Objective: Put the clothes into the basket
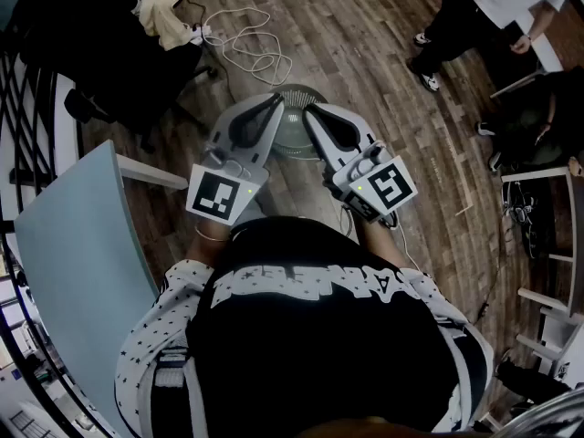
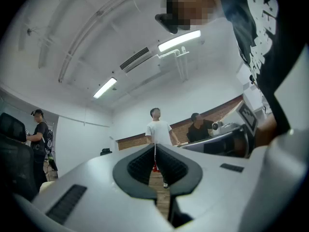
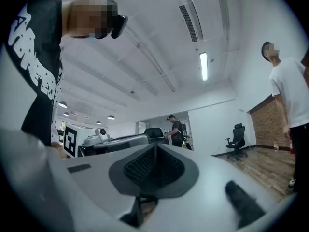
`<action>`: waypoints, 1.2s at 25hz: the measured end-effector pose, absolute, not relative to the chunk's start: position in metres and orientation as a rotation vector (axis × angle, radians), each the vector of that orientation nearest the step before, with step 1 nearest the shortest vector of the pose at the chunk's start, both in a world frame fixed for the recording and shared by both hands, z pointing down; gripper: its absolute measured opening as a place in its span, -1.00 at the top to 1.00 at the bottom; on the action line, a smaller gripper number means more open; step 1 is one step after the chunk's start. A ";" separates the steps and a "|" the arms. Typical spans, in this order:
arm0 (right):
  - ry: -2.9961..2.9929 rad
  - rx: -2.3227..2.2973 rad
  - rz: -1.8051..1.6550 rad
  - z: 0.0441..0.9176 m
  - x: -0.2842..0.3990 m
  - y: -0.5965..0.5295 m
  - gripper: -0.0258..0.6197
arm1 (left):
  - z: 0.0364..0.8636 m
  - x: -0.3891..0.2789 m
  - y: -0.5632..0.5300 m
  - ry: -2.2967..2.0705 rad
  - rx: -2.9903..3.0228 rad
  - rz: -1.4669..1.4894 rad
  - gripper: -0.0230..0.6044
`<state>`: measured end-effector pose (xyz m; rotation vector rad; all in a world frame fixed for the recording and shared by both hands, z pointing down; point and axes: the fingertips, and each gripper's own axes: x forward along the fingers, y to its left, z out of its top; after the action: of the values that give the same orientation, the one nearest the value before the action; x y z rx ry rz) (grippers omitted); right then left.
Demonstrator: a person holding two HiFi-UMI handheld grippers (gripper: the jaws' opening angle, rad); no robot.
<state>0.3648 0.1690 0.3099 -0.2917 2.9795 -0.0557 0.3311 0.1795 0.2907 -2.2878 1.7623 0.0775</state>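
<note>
A heap of cream clothes point(image 1: 166, 12) lies on a black chair at the far left of the head view. A round grey mesh basket point(image 1: 297, 140) stands on the wooden floor ahead of me, partly hidden by both grippers. My left gripper point(image 1: 276, 101) and right gripper point(image 1: 310, 113) are held side by side above it, tips close together and well short of the clothes. Each is shut with nothing between its pads. In the left gripper view the jaws point(image 2: 155, 148) meet in a thin line; the right gripper's jaws point(image 3: 155, 148) do the same.
A white cable point(image 1: 242, 42) loops across the floor beyond the basket. A pale blue table point(image 1: 82, 245) stands at my left. A person in a white shirt point(image 1: 484, 3) stands at the far right, another person point(image 1: 538, 117) sits nearby, and white shelving point(image 1: 547, 272) lines the right edge.
</note>
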 end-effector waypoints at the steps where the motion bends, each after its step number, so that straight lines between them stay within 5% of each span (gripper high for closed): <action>1: 2.980 -0.292 -0.055 0.311 0.365 0.169 0.81 | 0.291 0.331 0.179 1.759 -2.286 0.078 0.87; 30: 2.955 -0.321 0.051 0.295 0.320 0.148 0.81 | 0.292 0.284 0.165 1.785 -2.276 0.031 0.87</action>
<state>0.3195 0.1480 0.2949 -0.3206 2.9553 0.0509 0.2844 0.1654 0.2922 -2.2763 1.7852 0.0306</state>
